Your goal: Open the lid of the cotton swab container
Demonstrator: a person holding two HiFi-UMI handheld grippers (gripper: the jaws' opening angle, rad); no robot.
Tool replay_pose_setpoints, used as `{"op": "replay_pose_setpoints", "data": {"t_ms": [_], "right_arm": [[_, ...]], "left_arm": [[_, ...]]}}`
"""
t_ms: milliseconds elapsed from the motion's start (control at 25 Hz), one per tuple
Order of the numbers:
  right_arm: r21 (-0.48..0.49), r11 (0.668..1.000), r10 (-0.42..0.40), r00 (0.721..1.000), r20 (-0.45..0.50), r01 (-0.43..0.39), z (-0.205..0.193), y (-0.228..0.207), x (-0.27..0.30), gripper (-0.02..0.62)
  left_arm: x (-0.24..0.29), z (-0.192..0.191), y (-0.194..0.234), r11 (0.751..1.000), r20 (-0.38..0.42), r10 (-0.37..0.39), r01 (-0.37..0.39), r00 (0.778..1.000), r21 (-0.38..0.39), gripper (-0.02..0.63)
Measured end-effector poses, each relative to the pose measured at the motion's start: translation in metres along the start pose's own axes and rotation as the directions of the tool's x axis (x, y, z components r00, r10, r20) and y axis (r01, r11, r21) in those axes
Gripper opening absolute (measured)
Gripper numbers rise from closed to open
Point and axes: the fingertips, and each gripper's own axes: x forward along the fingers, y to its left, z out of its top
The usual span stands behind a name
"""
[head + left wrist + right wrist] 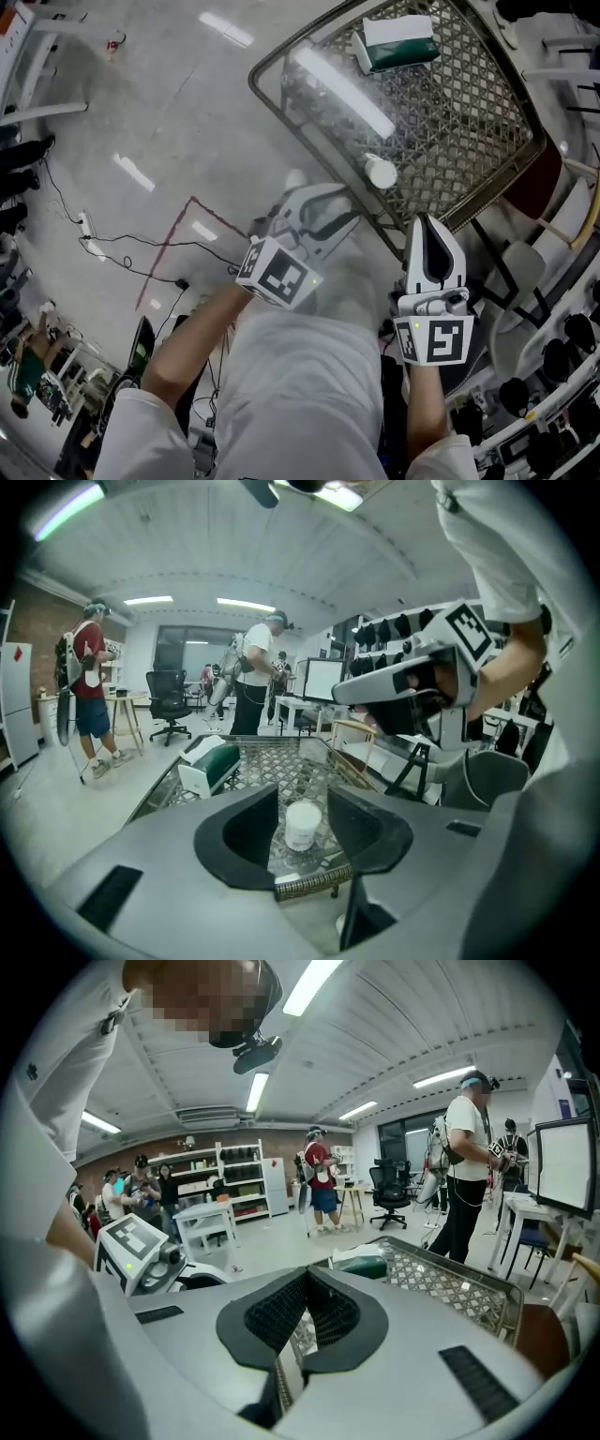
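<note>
One small white round cotton swab container [381, 172] stands centre-right on one glass-topped wicker table [469, 112]; one green-and-white tissue box [398, 42] lies upper right. The left gripper [319, 211] has its fingers moderately apart and empty. The right gripper [427, 232] has its fingers pressed together, empty.

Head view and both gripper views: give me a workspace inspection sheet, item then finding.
Surface: glass-topped lattice table, two items on it.
Job's things: white cotton swab container upright near the table's near edge, lid looks on.
Clutter: green and white tissue box at the far end.
Grippers: left tongs open, aimed at the container, not touching; right tongs shut, empty.
Cables: black cables on the floor, left.
Surroundings: people and an office chair beyond the table.
</note>
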Motion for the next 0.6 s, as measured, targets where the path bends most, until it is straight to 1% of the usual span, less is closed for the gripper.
{"op": "replay_pose_setpoints", "data": {"t_ms": [120, 240, 320, 600], "right_arm": [[0.001, 1.0, -0.009, 1.0, -0.014, 0.009, -0.016, -0.004, 0.01, -0.004], [0.001, 1.0, -0.024, 1.0, -0.019, 0.024, -0.03, -0.01, 0.018, -0.003], [0.007, 0.999, -0.032, 0.999, -0.02, 0.032, -0.039, -0.014, 0.023, -0.004], [0.04, 0.997, -0.063, 0.998, -0.025, 0.064, -0.056, -0.029, 0.032, -0.003]], "left_arm": [[0.02, -0.021, -0.001, 0.999, -0.026, -0.04, 0.041, 0.999, 0.023, 0.16], [0.041, -0.041, -0.002, 0.996, -0.049, -0.077, 0.079, 0.996, 0.048, 0.221], [0.053, -0.054, -0.001, 0.993, -0.07, -0.087, 0.092, 0.994, 0.075, 0.244], [0.093, -0.083, 0.003, 0.983, -0.125, -0.102, 0.119, 0.987, 0.141, 0.258]]}}
